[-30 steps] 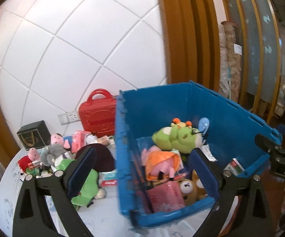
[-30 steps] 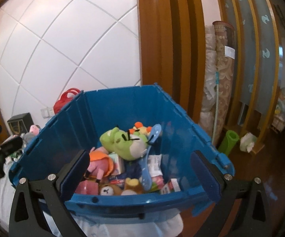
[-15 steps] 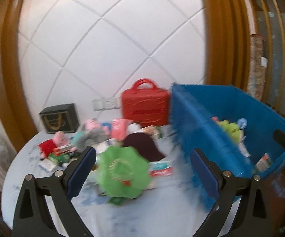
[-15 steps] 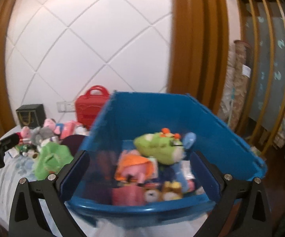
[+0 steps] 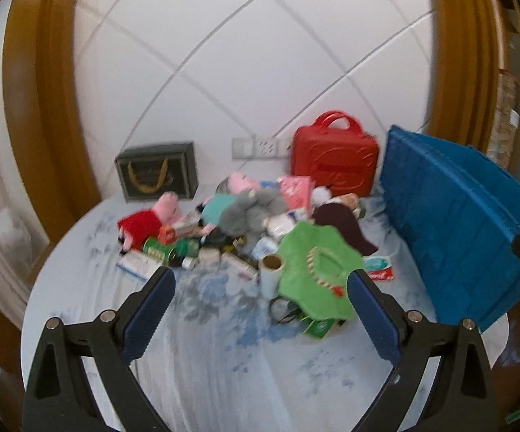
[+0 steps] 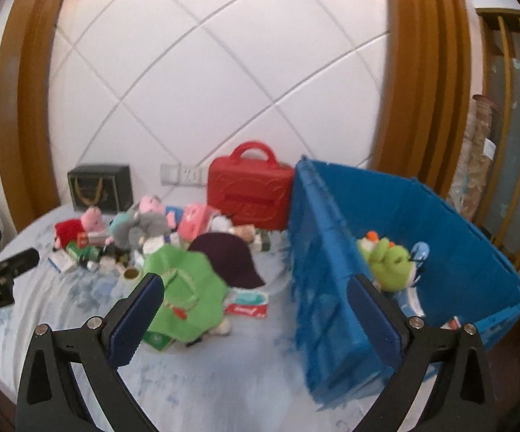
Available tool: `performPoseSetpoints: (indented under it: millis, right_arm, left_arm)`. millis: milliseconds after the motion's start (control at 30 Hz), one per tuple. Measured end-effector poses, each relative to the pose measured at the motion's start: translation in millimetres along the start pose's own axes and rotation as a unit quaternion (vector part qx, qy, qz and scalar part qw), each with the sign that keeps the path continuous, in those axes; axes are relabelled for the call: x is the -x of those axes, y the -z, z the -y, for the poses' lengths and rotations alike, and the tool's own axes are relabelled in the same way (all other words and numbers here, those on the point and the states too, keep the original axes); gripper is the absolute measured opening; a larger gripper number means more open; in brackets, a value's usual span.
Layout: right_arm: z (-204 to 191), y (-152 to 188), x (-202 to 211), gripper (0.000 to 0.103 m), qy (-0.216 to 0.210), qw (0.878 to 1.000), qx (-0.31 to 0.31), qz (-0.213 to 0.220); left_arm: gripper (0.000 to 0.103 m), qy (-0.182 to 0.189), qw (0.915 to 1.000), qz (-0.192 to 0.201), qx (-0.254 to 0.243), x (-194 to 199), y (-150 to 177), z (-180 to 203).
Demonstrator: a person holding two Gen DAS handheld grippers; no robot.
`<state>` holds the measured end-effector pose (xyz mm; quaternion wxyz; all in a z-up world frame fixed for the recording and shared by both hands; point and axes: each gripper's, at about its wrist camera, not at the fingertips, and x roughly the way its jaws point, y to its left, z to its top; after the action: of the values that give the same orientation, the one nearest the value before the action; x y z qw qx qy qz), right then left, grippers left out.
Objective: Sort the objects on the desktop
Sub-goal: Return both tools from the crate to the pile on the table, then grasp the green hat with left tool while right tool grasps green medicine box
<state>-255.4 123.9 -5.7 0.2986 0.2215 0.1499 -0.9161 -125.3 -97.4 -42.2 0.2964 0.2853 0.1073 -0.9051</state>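
A heap of small things lies on the round white table (image 5: 206,360): a green plush hat (image 5: 317,277) (image 6: 184,295), a dark maroon cap (image 5: 343,226) (image 6: 227,255), a pink pig plush in red (image 5: 148,219), a grey plush (image 5: 249,208), green cans (image 5: 162,250) and a paper roll (image 5: 270,273). The blue bin (image 5: 461,234) (image 6: 332,288) stands to the right and holds a green plush (image 6: 389,262). My left gripper (image 5: 260,315) hangs open above the table in front of the heap. My right gripper (image 6: 254,318) is open before the bin's left wall. Neither holds anything.
A red carry case (image 5: 335,162) (image 6: 249,194) and a dark gift bag (image 5: 155,171) stand against the white quilted wall. A toothpaste box (image 6: 247,304) lies between the hat and the bin. Wooden frames flank the wall. The table's rim curves at the left.
Both grippers have swung left, away from the bin's inside. The heap on the table now fills the left wrist view, and the bin has slid to the right in both views.
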Motion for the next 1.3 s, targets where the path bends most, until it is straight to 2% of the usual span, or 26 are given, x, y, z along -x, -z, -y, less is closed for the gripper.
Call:
performPoseSetpoints:
  millis: [167, 333, 500, 633, 800, 967, 1033, 1133, 1167, 1200, 1233, 1300]
  right_arm:
    - [-14, 10, -25, 0.103, -0.001, 0.999, 0.02, -0.034]
    - [-17, 26, -78, 0.103, -0.031, 0.996, 0.021, -0.081]
    - [-16, 40, -143, 0.103, -0.064, 0.989, 0.025, -0.134]
    - [-10, 52, -191, 0.103, -0.089, 0.981, 0.019, -0.172]
    - [-3, 63, -233, 0.103, -0.108, 0.973, 0.021, -0.202]
    - [3, 68, -256, 0.103, -0.109, 0.968, 0.014, -0.225]
    - [4, 68, -258, 0.103, -0.103, 0.968, 0.017, -0.227]
    - [7, 68, -261, 0.103, -0.09, 0.968, 0.007, -0.232]
    - [7, 68, -262, 0.103, -0.089, 0.968, 0.004, -0.235]
    - [7, 69, -265, 0.103, -0.087, 0.967, 0.003, -0.239]
    - [6, 69, -267, 0.103, -0.083, 0.967, 0.003, -0.242]
    - [4, 72, -273, 0.103, -0.078, 0.965, 0.0, -0.25]
  left_arm:
    - [0.098, -0.021, 0.9983, -0.04, 0.036, -31, 16, -40]
    - [0.098, -0.061, 0.9922, -0.093, 0.056, -72, 35, -61]
    - [0.098, -0.079, 0.9843, -0.144, 0.064, -118, 46, -53]
    - [0.098, -0.07, 0.9816, -0.167, 0.061, -150, 48, -29]
    - [0.098, -0.04, 0.9811, -0.188, 0.025, -190, 43, 24]
    - [0.098, -0.014, 0.9847, -0.173, 0.01, -223, 17, 64]
    - [0.098, 0.005, 0.9834, -0.181, 0.011, -247, 8, 75]
    - [0.098, 0.01, 0.979, -0.203, -0.012, -282, 11, 93]
    - [0.095, 0.005, 0.9764, -0.214, -0.028, -292, 15, 98]
    - [0.084, -0.029, 0.978, -0.196, -0.065, -291, 18, 104]
    - [0.078, -0.064, 0.9739, -0.191, -0.105, -291, 24, 107]
    - [0.078, -0.078, 0.9717, -0.184, -0.125, -286, 30, 97]
